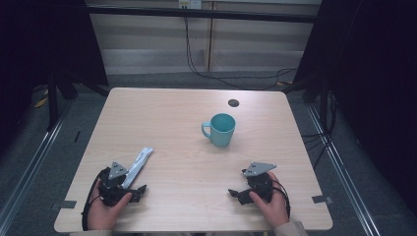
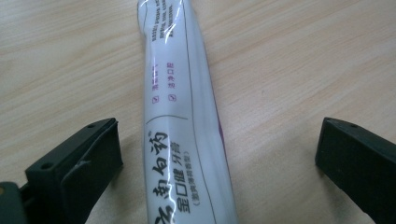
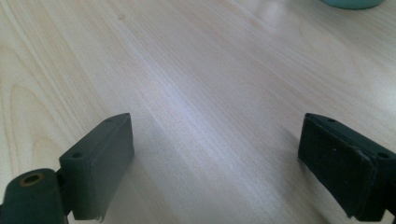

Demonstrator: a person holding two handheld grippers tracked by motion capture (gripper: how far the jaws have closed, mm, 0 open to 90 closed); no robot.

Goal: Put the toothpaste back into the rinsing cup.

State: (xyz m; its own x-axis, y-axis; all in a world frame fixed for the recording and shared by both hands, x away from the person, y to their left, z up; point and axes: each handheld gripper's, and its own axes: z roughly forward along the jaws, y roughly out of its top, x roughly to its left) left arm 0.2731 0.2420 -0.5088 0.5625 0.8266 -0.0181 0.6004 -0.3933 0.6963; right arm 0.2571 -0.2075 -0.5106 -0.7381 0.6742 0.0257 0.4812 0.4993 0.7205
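Where wood grain runs: glossy tube [image 2: 182, 116] (flattened, white)

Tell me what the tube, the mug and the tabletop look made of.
Tube: glossy white plastic or laminate, judging by bright streaky highlights over its print. Mug: likely glazed ceramic, smooth teal with a soft sheen. Tabletop: pale wood or wood-look laminate, showing grain lines, matte.

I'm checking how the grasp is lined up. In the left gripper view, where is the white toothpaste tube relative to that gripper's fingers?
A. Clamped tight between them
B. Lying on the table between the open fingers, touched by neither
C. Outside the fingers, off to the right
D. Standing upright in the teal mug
B: in the left gripper view the toothpaste tube lies flat on the table with a gap to each of the fingers of the left gripper.
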